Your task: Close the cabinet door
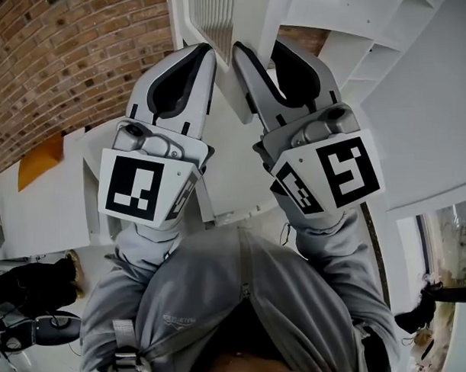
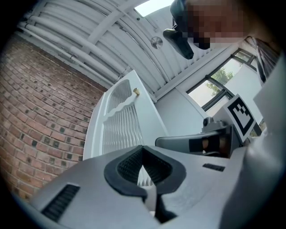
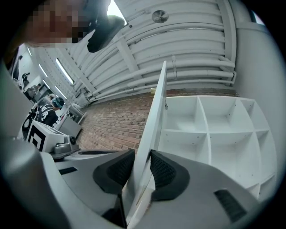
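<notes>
The white cabinet door (image 3: 156,112) stands open and shows edge-on in the right gripper view. My right gripper (image 3: 142,156) is shut on its edge, one dark pad pressed on each face. The open white cabinet (image 3: 210,129) with its empty shelves lies to the right of the door. In the left gripper view the door (image 2: 120,125) shows its louvred panel and a small knob (image 2: 136,91). My left gripper (image 2: 143,152) is shut with nothing in it, its tips close to that panel. In the head view both grippers, left (image 1: 202,57) and right (image 1: 263,58), point up at the door (image 1: 212,14).
A brick wall (image 1: 61,58) runs to the left of the cabinet. White shelving (image 1: 380,31) fills the upper right of the head view. An orange object (image 1: 40,159) sits at the left. The person's grey sleeves (image 1: 244,295) fill the lower part.
</notes>
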Motion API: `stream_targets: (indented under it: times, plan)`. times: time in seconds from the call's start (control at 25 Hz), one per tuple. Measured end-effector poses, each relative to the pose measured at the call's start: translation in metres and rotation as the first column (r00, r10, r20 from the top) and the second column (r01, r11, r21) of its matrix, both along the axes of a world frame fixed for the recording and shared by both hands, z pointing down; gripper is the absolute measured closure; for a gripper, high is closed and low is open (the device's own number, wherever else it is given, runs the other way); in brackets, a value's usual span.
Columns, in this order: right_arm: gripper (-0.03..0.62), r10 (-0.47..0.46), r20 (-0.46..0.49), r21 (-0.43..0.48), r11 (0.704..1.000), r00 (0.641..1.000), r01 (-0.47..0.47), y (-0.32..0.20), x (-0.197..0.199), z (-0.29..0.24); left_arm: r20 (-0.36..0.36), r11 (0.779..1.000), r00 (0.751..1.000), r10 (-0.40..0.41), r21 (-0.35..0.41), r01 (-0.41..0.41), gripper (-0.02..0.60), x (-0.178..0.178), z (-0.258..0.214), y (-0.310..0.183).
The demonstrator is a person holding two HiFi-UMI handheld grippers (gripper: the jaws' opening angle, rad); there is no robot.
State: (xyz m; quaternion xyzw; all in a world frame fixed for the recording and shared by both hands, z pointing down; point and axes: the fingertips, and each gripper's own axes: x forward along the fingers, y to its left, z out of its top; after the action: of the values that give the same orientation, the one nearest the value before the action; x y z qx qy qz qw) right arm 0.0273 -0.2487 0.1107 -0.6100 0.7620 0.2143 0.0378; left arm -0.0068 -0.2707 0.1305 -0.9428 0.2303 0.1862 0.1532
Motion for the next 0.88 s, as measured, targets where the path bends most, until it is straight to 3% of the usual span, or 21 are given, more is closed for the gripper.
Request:
stream_targets:
  times: [0.56,0.72,0.88]
  plan:
    - [0.482,0.091,0.023,-0.038,0.995,0.996,-0.090,-0.003,0.033,-0.001,0.032,0.992,0.992,0.125,-0.023,-0.124,0.577,0.025,0.011,0.002]
    - [0.484,0.091,0.028,-0.045,0.995,0.995,-0.090,-0.003,0.042,0.000,-0.002,0.987,0.989,0.147,-0.057,-0.147,0.577,0.031,0.014,0.003]
    - [0.485,0.088,0.048,-0.041,0.995,0.995,-0.086,-0.003,0.055,0.000,0.042,0.986,0.986,0.160,-0.056,-0.157,0.577,0.040,0.027,0.007]
